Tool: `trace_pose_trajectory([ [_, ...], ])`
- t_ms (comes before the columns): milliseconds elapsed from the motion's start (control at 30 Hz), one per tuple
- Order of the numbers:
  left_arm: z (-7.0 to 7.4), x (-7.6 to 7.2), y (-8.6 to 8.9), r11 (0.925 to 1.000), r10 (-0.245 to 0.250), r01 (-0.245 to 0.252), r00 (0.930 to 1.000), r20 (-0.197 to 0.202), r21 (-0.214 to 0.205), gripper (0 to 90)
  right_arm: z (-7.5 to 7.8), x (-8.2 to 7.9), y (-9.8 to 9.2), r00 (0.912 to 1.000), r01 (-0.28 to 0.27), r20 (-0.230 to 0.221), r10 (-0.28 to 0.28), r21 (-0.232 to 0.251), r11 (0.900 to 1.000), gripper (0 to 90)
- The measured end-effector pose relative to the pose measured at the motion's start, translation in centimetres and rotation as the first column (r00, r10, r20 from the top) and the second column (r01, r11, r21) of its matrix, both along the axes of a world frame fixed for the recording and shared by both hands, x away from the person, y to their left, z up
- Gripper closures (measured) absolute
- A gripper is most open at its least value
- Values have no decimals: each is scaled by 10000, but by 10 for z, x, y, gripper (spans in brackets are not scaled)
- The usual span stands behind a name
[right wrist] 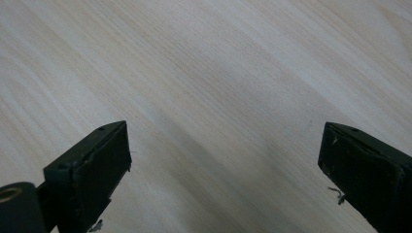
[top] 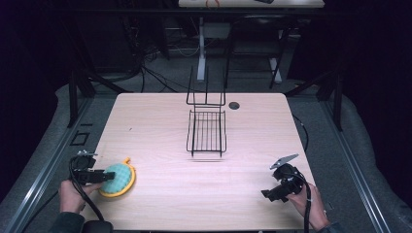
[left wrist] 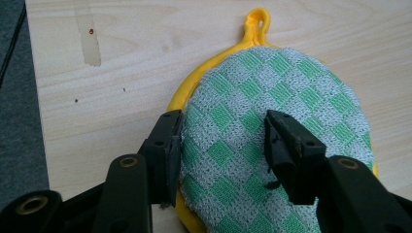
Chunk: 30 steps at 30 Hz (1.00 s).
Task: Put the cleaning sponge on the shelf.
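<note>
1. High view, nearest me: the person's left hand (top: 70, 194) is holding the left tool (top: 99, 175) at the near left corner of the counter (top: 160, 131), its jaws reaching onto a round pad (top: 117, 178) with a yellow rim and a green-and-white checked face.
2. Left gripper view is showing that pad (left wrist: 272, 145) lying flat on the pale wood, its small yellow loop (left wrist: 257, 22) pointing away from the tool (left wrist: 221, 145). The jaws are standing part-way apart, one at the pad's left edge and one over the checked face. I cannot tell whether they are pinching the fabric or just resting against it, so I am calling the grip unclear.
3. At the near right corner, the person's right hand (top: 311, 204) is holding the right tool (top: 268, 194) just above the wood, with the grey plate (top: 284, 161) on top of it tilting up.
4. Right gripper view is showing those jaws spread wide and released, with bare wood grain between them.
5. Farther off, a black wire rack (top: 207, 128) is standing at the middle of the counter, well apart from both tools, its tall uprights at the far side.
6. Just beyond the rack, a dark round hole (top: 234, 105) is sitting near the counter's far edge.
</note>
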<state>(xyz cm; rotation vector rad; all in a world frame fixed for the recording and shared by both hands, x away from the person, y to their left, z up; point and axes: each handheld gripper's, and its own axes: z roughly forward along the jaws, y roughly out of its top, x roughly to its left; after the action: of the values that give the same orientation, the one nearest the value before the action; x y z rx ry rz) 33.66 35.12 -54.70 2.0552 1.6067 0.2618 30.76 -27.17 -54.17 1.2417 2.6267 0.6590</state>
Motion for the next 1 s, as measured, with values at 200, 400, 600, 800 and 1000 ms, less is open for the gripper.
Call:
trace_pose_trajectory([
  [200, -1, -1, 0, 9999, 47, -46, 9999, 118, -121, 567, -1, 0, 0, 10000, -8, 1, 8, -1, 10000, 42],
  [400, -1, -3, 0, 10000, 39, -39, 9996, 281, 9, 638, 0, 0, 0, 10000, 5, 12, -5, -8, 10000, 42],
  [600, 0, -4, -3, 9989, -55, 34, 9989, 459, 473, 725, -1, 0, 0, 10000, -14, 8, 14, -36, 10000, 43],
  [800, 1, -4, -8, 9953, -237, 175, 9976, 648, 955, 772, -1, 0, 0, 10000, -37, 17, 37, -95, 9999, 44],
  [1000, 1, -5, -10, 9937, -247, 153, 9962, 834, 1110, 802, -1, 0, 0, 10000, -35, 29, 35, -89, 10000, 45],
])
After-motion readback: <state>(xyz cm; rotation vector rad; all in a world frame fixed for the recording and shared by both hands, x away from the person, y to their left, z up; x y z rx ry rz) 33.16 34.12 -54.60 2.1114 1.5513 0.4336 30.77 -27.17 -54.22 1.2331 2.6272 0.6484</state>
